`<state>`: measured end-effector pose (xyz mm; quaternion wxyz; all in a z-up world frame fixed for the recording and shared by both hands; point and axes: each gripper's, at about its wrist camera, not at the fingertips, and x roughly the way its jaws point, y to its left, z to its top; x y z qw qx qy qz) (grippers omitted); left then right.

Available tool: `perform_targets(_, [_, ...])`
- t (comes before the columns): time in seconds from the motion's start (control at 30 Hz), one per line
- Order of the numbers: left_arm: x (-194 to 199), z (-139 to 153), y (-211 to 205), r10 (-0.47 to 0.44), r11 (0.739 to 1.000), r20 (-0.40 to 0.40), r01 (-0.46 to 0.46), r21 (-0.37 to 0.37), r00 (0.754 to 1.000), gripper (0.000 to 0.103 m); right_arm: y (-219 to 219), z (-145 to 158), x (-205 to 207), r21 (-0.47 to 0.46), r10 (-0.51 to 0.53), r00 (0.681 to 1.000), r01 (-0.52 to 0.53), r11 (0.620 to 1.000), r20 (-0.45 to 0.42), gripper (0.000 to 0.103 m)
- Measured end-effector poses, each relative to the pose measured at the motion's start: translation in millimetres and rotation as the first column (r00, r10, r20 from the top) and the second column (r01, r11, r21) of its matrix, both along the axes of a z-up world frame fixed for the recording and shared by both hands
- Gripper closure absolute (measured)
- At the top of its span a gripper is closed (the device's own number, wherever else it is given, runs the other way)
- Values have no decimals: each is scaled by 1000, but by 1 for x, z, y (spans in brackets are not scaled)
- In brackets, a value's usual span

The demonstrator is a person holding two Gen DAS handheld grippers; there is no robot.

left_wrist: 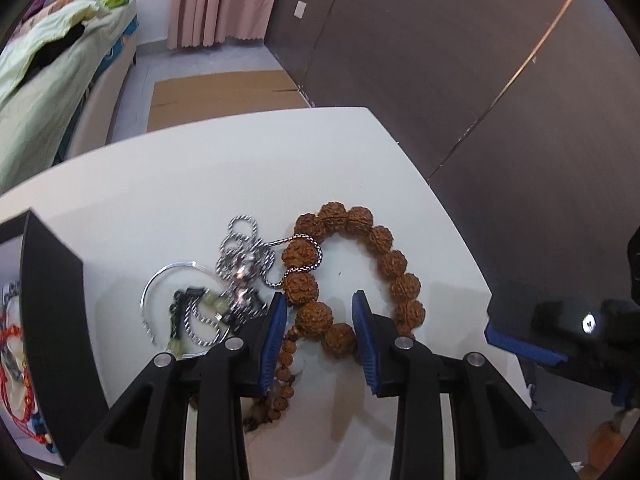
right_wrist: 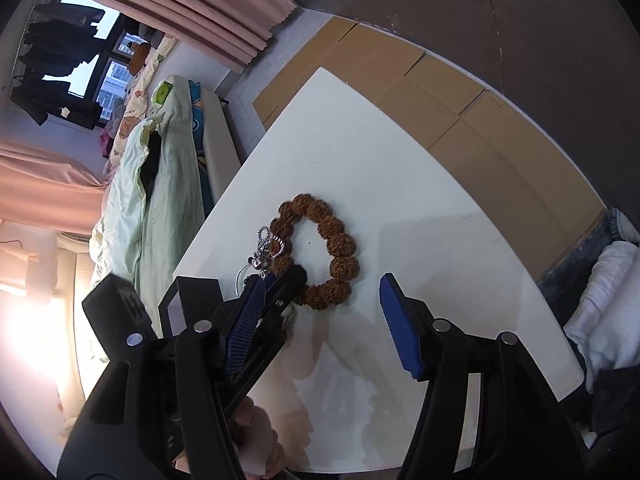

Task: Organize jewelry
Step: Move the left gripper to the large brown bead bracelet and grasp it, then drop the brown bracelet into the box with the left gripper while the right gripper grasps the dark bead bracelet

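Observation:
A bracelet of big brown knobbly beads [left_wrist: 394,264] lies flat on the white table [left_wrist: 168,184]. My left gripper [left_wrist: 319,300] is down over its near side, jaws part open, with two of its beads between the blue pads [left_wrist: 276,332], which do not clearly press on them. A silver chain [left_wrist: 244,256] loops around one bead. Beside it lie a silver bangle [left_wrist: 160,280], a green bead string [left_wrist: 212,301] and a strand of small brown beads [left_wrist: 285,368]. My right gripper [right_wrist: 323,284] hovers open and empty short of the bracelet [right_wrist: 340,252], where the left gripper [right_wrist: 294,280] rests.
A black jewelry box [left_wrist: 52,320] with red cord pieces [left_wrist: 16,340] stands at the table's left. The right gripper [left_wrist: 528,346] shows at the right edge. A hand [right_wrist: 256,420] grips the left tool. A bed [right_wrist: 168,184] and flat cardboard [right_wrist: 460,112] lie beyond the table.

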<state>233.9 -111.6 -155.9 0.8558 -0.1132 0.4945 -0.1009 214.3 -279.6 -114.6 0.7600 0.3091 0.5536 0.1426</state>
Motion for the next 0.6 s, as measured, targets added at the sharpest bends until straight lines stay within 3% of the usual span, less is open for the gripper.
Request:
perform_targets(0.07, [0, 0, -10, -16, 999, 18, 15, 33, 1000, 63, -1, -1, 0, 3, 0, 1000, 0, 1000, -2, 42])
perform_targets(0.1, [0, 0, -16, -30, 998, 22, 29, 48, 999, 63, 0, 0, 0, 2, -1, 1000, 1, 1000, -2, 42])
perform_targets(0.2, [-4, 0, -29, -110, 994, 27, 110, 3, 994, 63, -4, 0, 0, 8, -13, 1000, 13, 1000, -3, 42])
perform_targets(0.23, [-4, 0, -34, -121, 992, 31, 120, 25, 992, 66, -6, 0, 0, 9, -17, 1000, 17, 1000, -2, 42])
perform_targets(0.3, [-4, -1, -36, -117, 992, 36, 115, 42, 992, 67, -10, 1, -1, 14, -32, 999, 32, 999, -2, 42])
perform_targets(0.43, [5, -2, -32, -67, 998, 33, 67, -1, 997, 67, -15, -2, -1, 25, -63, 998, 63, 998, -10, 42])
perform_targets(0.6, [10, -2, -42, -54, 997, 56, 50, 61, 997, 68, -24, -8, -3, 49, -97, 994, 99, 994, -39, 42])
